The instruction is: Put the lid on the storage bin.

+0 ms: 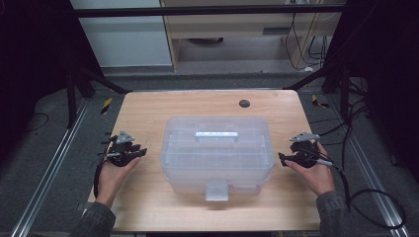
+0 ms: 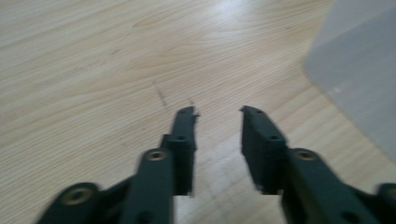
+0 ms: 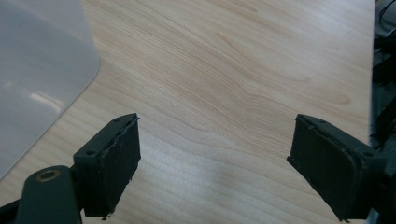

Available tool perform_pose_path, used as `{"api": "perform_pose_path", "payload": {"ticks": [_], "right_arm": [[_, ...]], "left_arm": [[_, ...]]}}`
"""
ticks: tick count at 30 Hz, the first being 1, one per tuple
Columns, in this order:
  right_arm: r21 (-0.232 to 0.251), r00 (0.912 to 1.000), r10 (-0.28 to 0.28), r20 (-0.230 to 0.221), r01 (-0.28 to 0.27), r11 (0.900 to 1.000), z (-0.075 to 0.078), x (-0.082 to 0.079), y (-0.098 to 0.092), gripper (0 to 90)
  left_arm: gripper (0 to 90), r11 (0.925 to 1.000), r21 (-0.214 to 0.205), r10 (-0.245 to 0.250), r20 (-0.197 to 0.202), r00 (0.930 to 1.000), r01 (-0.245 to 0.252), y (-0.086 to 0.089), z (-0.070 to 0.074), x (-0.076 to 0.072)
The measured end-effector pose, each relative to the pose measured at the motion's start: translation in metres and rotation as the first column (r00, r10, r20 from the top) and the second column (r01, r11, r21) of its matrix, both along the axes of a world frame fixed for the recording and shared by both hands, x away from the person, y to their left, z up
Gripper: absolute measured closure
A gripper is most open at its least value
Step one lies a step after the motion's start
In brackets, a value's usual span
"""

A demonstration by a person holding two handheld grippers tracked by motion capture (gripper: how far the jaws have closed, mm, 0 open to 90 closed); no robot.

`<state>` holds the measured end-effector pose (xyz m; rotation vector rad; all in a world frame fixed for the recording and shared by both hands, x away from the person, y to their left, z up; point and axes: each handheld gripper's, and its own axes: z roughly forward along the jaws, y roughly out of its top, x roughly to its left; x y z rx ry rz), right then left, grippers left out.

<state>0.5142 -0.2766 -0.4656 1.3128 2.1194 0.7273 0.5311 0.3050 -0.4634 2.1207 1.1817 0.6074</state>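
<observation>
A clear plastic storage box [image 1: 217, 150] with a shut lid, a top handle and a front latch stands in the middle of the wooden table [image 1: 148, 108]. Left of it, a hand holds my left gripper [image 1: 141, 151] just above the wood, apart from the box. In the left gripper view its jaws [image 2: 218, 112] stand moderately open and empty, with the box corner [image 2: 359, 70] at the right. On the other side of the box is my right gripper [image 1: 282, 159]. The right gripper view shows it [image 3: 217, 121] wide open and empty, the box corner [image 3: 37, 70] at upper left.
A small black round grommet [image 1: 244, 103] sits in the table top near the far edge. Cables [image 1: 375, 197] trail over the floor on the right. Black frame bars and a cabinet stand beyond the table. Bare wood lies on both sides of the box.
</observation>
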Motion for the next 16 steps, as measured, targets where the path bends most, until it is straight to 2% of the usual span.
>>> {"api": "perform_pose_path", "payload": {"ticks": [2,5,6,10,12,16], "right_arm": [[0.023,0.9997,-0.026,0.001,0.026,0.9994,-0.008,0.004,-0.003,15.1],[0.066,0.9988,-0.048,-0.011,0.049,0.9966,-0.020,0.007,-0.006,13.5],[0.067,0.9983,-0.054,-0.021,0.056,0.9962,-0.025,0.008,-0.006,13.5],[0.077,0.9971,-0.069,-0.033,0.071,0.9945,-0.037,0.011,-0.006,11.8],[0.106,0.9968,-0.075,-0.028,0.078,0.9913,-0.039,0.012,-0.006,11.6],[0.155,0.9966,-0.080,-0.017,0.082,0.9845,-0.044,0.013,-0.008,8.6]], "left_arm": [[44.1,0.9998,0.009,0.020,-0.007,0.9998,-0.020,0.002,-0.006,0.003],[30.0,0.9988,-0.012,0.046,-0.046,0.9979,-0.047,0.005,-0.018,0.008],[26.5,0.9982,-0.027,0.052,-0.049,0.9975,-0.053,0.006,-0.021,0.008],[17.3,0.9959,-0.041,0.077,-0.068,0.9947,-0.080,0.007,-0.031,0.011],[15.3,0.9953,-0.047,0.081,-0.075,0.9939,-0.084,0.007,-0.035,0.011],[9.1,0.9952,-0.050,0.080,-0.061,0.9949,-0.083,0.005,-0.039,0.011]]}}
